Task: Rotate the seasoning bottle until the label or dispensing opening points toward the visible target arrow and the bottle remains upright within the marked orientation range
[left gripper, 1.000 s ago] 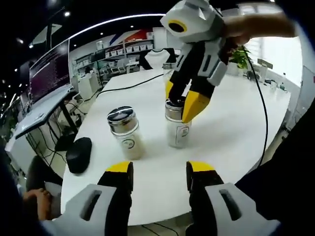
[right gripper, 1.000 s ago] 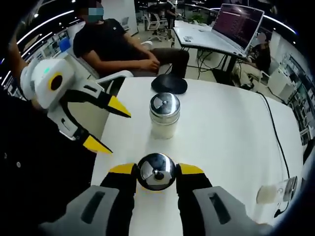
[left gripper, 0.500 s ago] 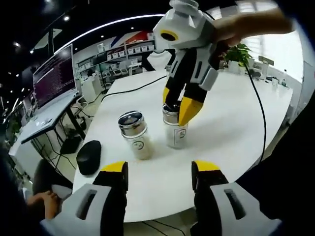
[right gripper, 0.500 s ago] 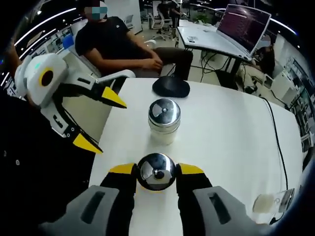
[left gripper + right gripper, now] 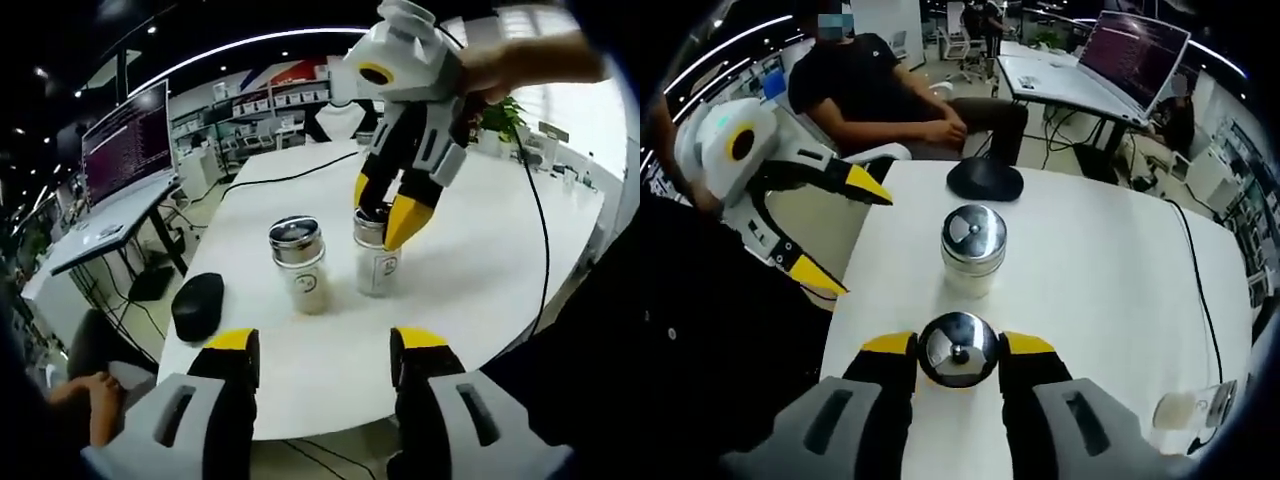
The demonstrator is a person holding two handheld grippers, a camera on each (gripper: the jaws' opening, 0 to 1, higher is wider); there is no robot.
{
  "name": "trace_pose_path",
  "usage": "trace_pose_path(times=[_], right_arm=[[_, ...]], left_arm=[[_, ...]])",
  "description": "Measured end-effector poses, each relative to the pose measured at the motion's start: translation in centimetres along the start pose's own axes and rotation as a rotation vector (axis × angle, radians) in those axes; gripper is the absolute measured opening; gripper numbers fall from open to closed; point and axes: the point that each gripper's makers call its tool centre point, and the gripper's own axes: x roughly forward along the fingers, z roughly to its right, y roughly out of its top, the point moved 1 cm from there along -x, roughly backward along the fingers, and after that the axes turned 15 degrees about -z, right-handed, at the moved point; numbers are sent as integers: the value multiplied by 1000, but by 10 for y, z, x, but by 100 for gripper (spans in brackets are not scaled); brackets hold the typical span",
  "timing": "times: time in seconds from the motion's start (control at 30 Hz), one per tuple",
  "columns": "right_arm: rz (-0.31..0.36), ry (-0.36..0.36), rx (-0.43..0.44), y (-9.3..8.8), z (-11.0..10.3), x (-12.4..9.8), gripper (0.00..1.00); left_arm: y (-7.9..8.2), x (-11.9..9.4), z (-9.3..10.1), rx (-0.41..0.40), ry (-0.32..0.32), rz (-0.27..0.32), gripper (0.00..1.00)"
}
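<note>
Two seasoning bottles with chrome caps stand upright on the white table (image 5: 470,270). My right gripper (image 5: 385,213) comes down from above and is shut on the cap of the right-hand bottle (image 5: 377,262), whose small label faces the left gripper view. From the right gripper view, that cap (image 5: 957,350) sits clamped between the yellow jaw tips of my right gripper (image 5: 957,347). The other bottle (image 5: 300,265) (image 5: 973,243) stands free beside it. My left gripper (image 5: 325,342) (image 5: 840,232) hovers open off the table's near edge, holding nothing.
A black mouse (image 5: 198,305) (image 5: 985,180) lies beyond the free bottle. A person (image 5: 890,90) sits at the table's end. A black cable (image 5: 535,220) runs across the table. A clear small object (image 5: 1195,402) lies near the far corner. Desks with monitors (image 5: 1135,45) stand behind.
The left gripper view has shifted, so both bottles sit further right in it. My right gripper stays shut on the same cap. The free bottle has not moved.
</note>
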Motion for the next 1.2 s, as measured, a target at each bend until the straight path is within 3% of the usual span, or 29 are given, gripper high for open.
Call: trace_pose_path(times=[0.23,0.33,0.53,0.83,1.07,1.2], right_arm=[[20,-22,58,-6,2,-8,35],[44,-22,118,-8,2,-14,39],[64,-53,181,-20,1,-27,42],[89,-90,332,-50,-11,-43,44],[108,-136,432,-80,-29,-54,44],[121,-159,485,-98,-36,-62,44]], left_arm=[[7,-3,-3,-3,-14,14,60],[15,-5,-1,-37,-46,57,63],[20,-4,10,3,-86,55,67],[22,-10,12,61,-117,50,69],[34,-17,11,97,-144,86,72],[39,-18,13,116,-156,62,73]])
